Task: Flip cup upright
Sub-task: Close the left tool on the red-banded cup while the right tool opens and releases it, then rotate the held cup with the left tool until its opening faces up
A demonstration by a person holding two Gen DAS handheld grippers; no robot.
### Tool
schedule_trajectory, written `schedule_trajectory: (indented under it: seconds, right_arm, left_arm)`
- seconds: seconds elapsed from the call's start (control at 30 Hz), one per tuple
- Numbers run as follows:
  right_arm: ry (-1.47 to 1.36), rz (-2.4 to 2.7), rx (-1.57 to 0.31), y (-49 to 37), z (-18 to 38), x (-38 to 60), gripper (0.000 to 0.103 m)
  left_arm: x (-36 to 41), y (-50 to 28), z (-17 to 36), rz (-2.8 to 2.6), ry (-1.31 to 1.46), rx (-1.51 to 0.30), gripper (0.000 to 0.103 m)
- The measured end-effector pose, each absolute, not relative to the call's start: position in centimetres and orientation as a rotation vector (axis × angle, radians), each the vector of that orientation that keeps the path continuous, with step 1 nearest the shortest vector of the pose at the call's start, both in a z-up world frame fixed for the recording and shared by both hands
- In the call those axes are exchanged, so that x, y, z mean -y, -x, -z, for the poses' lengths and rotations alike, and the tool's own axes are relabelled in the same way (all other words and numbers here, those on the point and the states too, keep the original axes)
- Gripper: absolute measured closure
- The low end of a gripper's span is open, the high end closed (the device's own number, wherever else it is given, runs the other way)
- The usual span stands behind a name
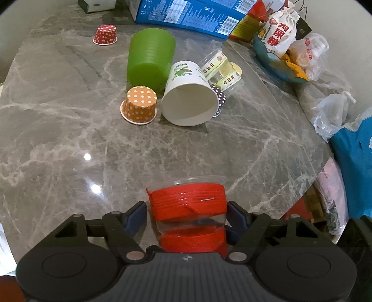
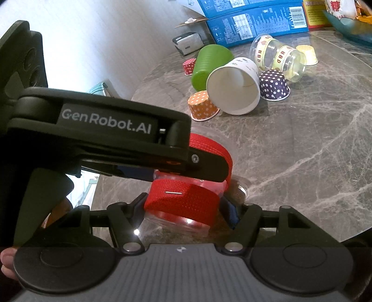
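Observation:
A clear plastic cup wrapped with red ribbon bands (image 1: 188, 209) sits between my left gripper's (image 1: 187, 215) blue-padded fingers, which are shut on its sides, above the marble table (image 1: 69, 139). In the right wrist view the same cup (image 2: 183, 199) lies between my right gripper's (image 2: 186, 204) fingers too, which close on its lower band. The left gripper's black body (image 2: 104, 137) crosses over the cup from the left.
Further back lie a green cup (image 1: 150, 58), a white paper cup on its side (image 1: 189, 100), a clear HBD-banded cup (image 1: 220, 69), and orange (image 1: 139, 104), red (image 1: 105, 34) and purple (image 2: 274, 84) dotted cups upside down. Blue boxes (image 1: 186, 16), a snack bowl (image 1: 276, 62) and bags (image 1: 332, 113) line the far and right edges.

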State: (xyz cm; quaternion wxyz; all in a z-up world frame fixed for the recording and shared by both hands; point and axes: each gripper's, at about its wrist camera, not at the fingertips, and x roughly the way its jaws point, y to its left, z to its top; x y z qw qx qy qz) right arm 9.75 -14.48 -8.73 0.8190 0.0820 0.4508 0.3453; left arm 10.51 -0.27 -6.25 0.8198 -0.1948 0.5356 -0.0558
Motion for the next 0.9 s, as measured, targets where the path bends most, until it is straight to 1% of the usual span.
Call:
schedule_trajectory:
  seconds: [0.17, 0.23, 0.43, 0.47, 0.57, 0.67, 0.77, 0.9]
  right_arm:
    - [-0.147, -0.728, -0.954, -9.3, 8.5, 14.3, 0.037]
    - [-0.124, -0.727, -0.952, -9.1, 8.4, 14.1, 0.036]
    - [-0.114, -0.725, -0.956, -9.1, 8.3, 14.1, 0.035]
    - [-0.114, -0.725, -0.956, -9.1, 8.3, 14.2, 0.034]
    - [-0.104, -0.71, -0.947, -8.9, 8.1, 14.5, 0.016]
    - [-0.109, -0.701, -0.938, -8.7, 7.8, 15.1, 0.014]
    - [-0.11, -0.691, -0.918, -8.2, 7.2, 16.0, 0.003]
    - [-0.113, -0.655, -0.891, -8.1, 6.7, 17.4, 0.003]
  left_arm:
    - [-0.3, -11.0, 6.7, 0.133, 0.468, -1.156, 0.027]
    - [-0.4, -11.0, 6.8, 0.135, 0.475, -1.164, 0.029]
    - [-0.8, -10.7, 6.5, 0.158, 0.479, -1.133, 0.032]
    - [-0.9, -10.6, 6.5, 0.165, 0.484, -1.126, 0.033]
    - [-1.5, -10.2, 6.4, 0.175, 0.499, -1.087, 0.033]
    - [-2.1, -9.5, 6.1, 0.207, 0.492, -1.007, 0.033]
    - [-3.0, -8.9, 6.2, 0.2, 0.484, -0.954, 0.033]
    - [-4.0, -8.1, 6.1, 0.183, 0.493, -0.892, 0.033]
